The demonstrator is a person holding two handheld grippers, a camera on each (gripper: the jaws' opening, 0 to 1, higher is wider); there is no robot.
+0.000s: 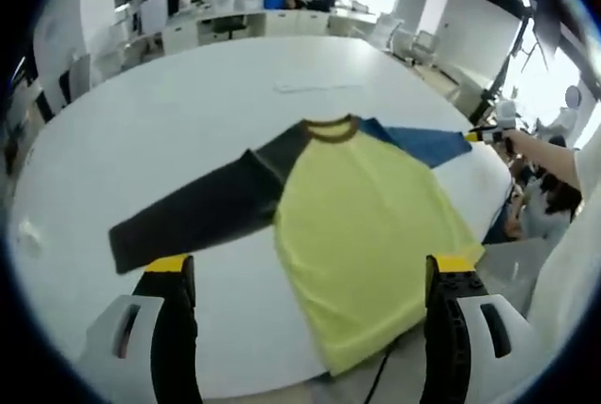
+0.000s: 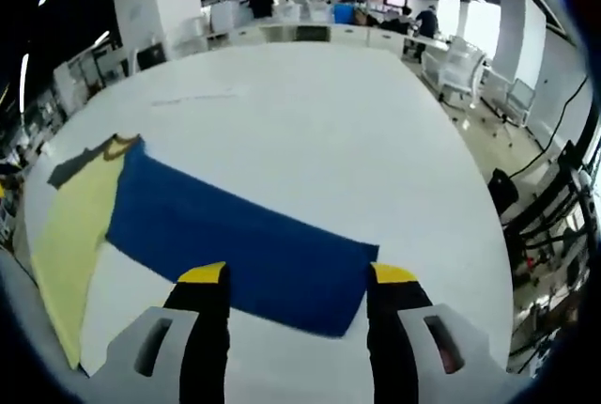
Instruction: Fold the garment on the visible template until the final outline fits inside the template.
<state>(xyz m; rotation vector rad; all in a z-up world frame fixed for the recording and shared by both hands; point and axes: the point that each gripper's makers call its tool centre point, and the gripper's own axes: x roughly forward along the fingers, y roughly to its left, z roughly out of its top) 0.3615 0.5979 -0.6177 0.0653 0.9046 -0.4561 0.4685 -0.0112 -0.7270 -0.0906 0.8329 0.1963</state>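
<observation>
My left gripper (image 1: pixel 310 277) has its jaws wide apart, holding nothing, above the white surface (image 1: pixel 141 122). The shirt (image 1: pixel 362 225) lies flat just ahead, its dark sleeve (image 1: pixel 202 211) at 9 o'clock and its blue sleeve (image 1: pixel 423 144) at 2 o'clock. My right gripper (image 2: pixel 299 274) is also wide open (nothing in it), over the blue sleeve's end at 6 o'clock.

A shirt (image 1: pixel 362 225) is spread flat on the table: yellow body, brown collar, dark sleeve stretched to one side, blue sleeve (image 2: pixel 244 244) to the other. No template can be made out, perhaps hidden.
</observation>
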